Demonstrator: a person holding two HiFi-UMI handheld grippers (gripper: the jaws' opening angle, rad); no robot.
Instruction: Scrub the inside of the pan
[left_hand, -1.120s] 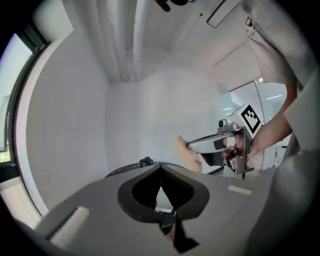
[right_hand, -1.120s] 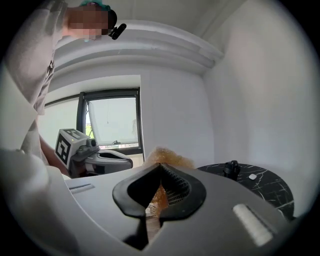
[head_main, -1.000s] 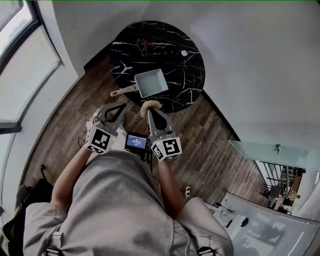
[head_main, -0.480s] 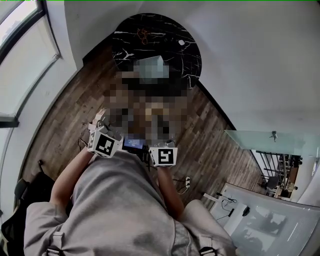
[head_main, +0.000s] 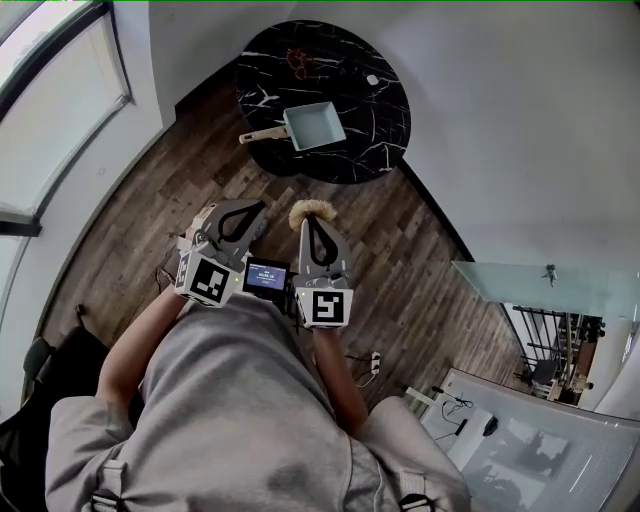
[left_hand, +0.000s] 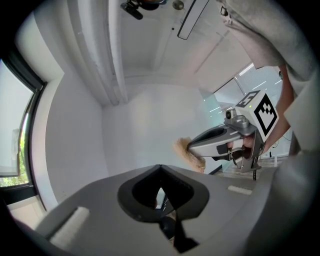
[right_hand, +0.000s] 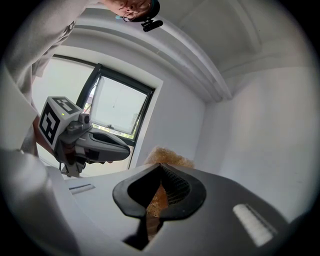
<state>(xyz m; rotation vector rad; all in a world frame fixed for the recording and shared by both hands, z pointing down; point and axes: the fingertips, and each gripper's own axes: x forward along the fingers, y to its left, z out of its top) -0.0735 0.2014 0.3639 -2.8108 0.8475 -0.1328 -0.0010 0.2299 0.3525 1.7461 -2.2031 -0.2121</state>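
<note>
— Right hand-held gripper (head_main: 305, 222) first: what is it carrying?

— Its jaws are pinched on a tan fibrous scrubbing pad (head_main: 308, 210), and the tuft pokes out past the tips. The left hand-held gripper (head_main: 259, 206) has its jaws pressed together on nothing.

— And where is the pan?

— The pale blue square pan (head_main: 316, 125) sits on the round black marble bench (head_main: 375, 140), straight ahead of the right hand-held gripper and well apart from it. Both tools are held up near the person's chest.

— Which way does it lie?

— Its wooden handle (head_main: 262, 135) runs out to the person's left, so the long axis lies crosswise to the reach. The bowl is roughly in line with the scrubbing pad, and the handle end falls on the left hand-held gripper's side.

— So which one is nearer?

— The right one, by a little. I'd judge it should go forward and down into the bowl while the left takes the handle.

— Is anything in the way?

— Only bare wooden plank floor (head_main: 215, 195) lies between. A small white object (head_main: 372, 79) rests on the far side of the bench, clear of the pan. A small screen device (head_main: 266, 277) sits between the two tools by the body.
</note>
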